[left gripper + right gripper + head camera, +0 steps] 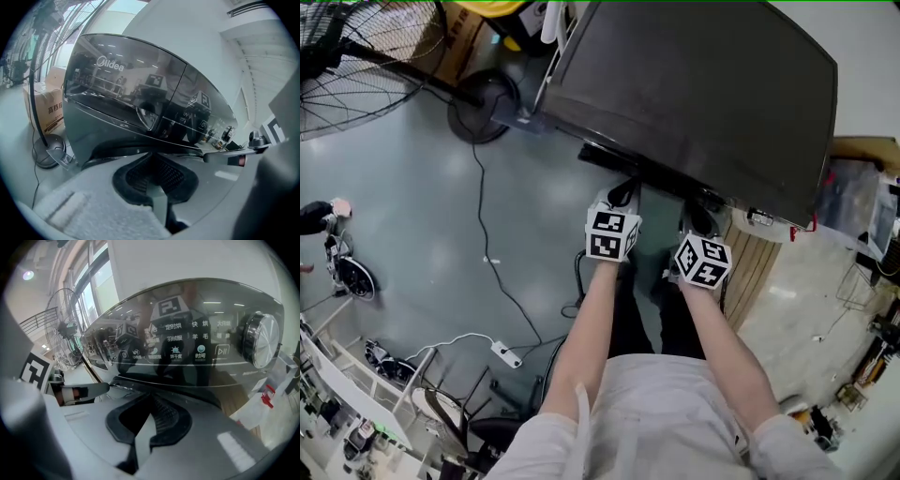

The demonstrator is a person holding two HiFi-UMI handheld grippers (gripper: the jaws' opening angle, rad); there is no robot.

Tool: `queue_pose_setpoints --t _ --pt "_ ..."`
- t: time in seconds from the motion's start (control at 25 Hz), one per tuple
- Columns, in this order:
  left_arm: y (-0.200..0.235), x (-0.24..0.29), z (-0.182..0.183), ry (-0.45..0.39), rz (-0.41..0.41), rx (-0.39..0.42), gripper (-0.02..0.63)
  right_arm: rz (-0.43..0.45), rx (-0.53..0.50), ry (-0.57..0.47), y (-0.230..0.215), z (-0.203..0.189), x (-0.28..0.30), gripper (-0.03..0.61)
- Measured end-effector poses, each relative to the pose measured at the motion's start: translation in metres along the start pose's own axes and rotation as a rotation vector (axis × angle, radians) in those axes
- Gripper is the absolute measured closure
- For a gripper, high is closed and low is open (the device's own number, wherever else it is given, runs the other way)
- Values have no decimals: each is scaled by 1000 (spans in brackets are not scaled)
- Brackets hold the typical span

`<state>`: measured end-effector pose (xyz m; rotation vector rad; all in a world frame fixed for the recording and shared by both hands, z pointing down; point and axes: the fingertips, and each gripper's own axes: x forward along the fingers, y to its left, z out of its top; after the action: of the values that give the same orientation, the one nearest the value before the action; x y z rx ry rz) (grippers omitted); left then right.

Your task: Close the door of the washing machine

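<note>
Bare forearms and a pale shirt are seen closest, low in the head view. At the ends of the arms two marker cubes are held side by side, just in front of the washing machine.

In the left gripper the jaws are pressed together, and nothing is held between them. The right gripper is seen the same way: jaws together, nothing caught.

Straight ahead of both grippers, and a bit above the jaws, the shiny dark control panel is seen. A big round dial is found up and to the right of the right gripper. Far off to the left of the left gripper a standing fan and a cardboard box are seen.

The door itself cannot be made out plainly. Only a dark curved band is seen under the panel, just past the left jaws. So the door is judged to lie ahead of the jaws and lower down, below the panel. Whether it is open or shut cannot be told, nor which side it swings from.

Both grippers are about as near to the machine, the right one maybe a little nearer. A push forward and down, toward the front of the machine, is judged to be needed.
</note>
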<state>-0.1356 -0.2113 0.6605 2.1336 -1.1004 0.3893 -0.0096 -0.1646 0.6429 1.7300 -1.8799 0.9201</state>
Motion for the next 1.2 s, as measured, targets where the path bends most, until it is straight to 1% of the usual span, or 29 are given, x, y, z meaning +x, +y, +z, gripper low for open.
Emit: queue_pose_setpoints --t 0.12,0.2,0.28,0.36,0.44,0.56,0.72,0.88,1.04,1.2 --pt "-2 -8 0 -5 23 20 612 75 -42 49 6 -5 -1 575" --pt "-9 -18 -1 -13 37 22 612 131 -47 55 10 -8 -10 575" --pt "-23 -32 -3 -24 46 19 612 191 -51 60 16 -15 -26 575" --pt "-40 -44 -4 -41 56 16 612 252 -83 69 22 -23 -46 575" --pt "-58 -56 -3 -55 67 23 612 295 -111 63 24 -29 -66 575" --pt "-86 -75 -1 -76 83 38 612 331 -114 30 20 -29 -98 575" --pt "-114 -104 4 -107 125 41 612 371 -132 -16 13 -14 -134 575" --pt "-136 -129 6 -137 161 37 612 415 -79 -41 7 -3 -158 576" --pt "-169 -154 -6 -129 182 26 611 450 -71 -34 3 -9 -194 576" --pt "-196 -165 1 -154 191 63 611 505 -36 -52 1 -3 -216 577"
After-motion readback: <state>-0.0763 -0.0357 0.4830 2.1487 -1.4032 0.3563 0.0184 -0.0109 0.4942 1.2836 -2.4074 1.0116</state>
